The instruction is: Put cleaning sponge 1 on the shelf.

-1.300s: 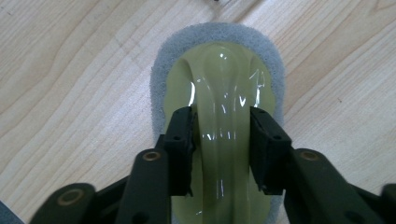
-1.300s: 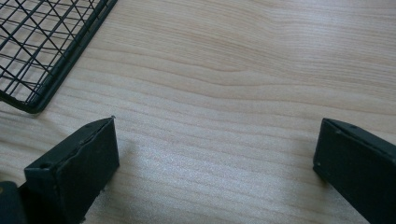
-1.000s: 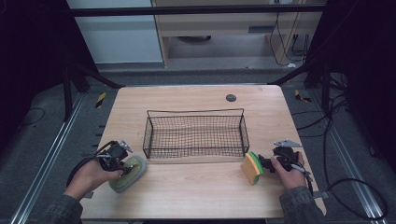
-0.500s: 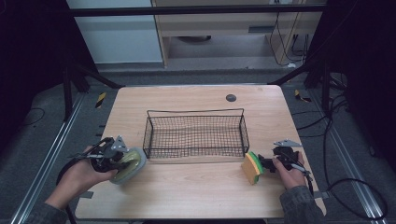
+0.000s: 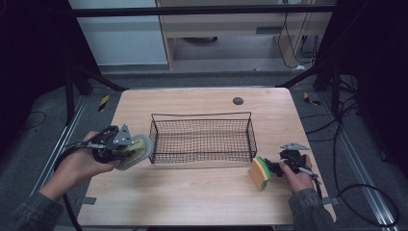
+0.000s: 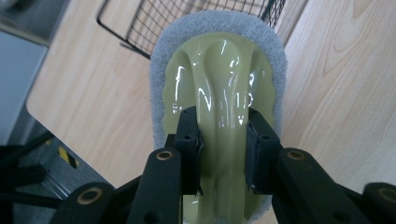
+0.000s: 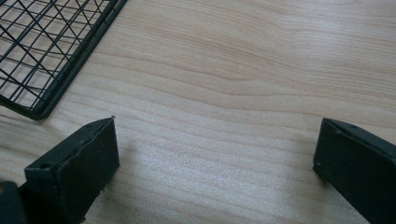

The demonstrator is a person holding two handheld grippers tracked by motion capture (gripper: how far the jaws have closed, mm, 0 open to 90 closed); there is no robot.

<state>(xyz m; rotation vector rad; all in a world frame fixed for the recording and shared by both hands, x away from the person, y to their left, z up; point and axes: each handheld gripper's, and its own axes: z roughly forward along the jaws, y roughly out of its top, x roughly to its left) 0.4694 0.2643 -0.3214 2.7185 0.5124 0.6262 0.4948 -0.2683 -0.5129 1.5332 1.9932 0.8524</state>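
Jaws of the left gripper (image 6: 219, 151) pinch the scrubber (image 6: 219, 79) by its glossy ridge, just beside the basket's (image 5: 202, 139) left end. We note the right gripper (image 7: 217, 154) spread wide over bare table (image 7: 243, 70); sponge (image 5: 260, 173) near.

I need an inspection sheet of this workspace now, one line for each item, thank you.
Surface: wooden table.
Job's things: wire basket mid-table, empty; scrubber held at its left end; sponge on edge by the right claw.
Clutter: one dark round spot behind the basket.
Claws: left claw shut on the scrubber's handle; right claw open, nothing between.
Cables: black cable trails from the left claw; floor cables at right.
Surroundings: cabinet behind.
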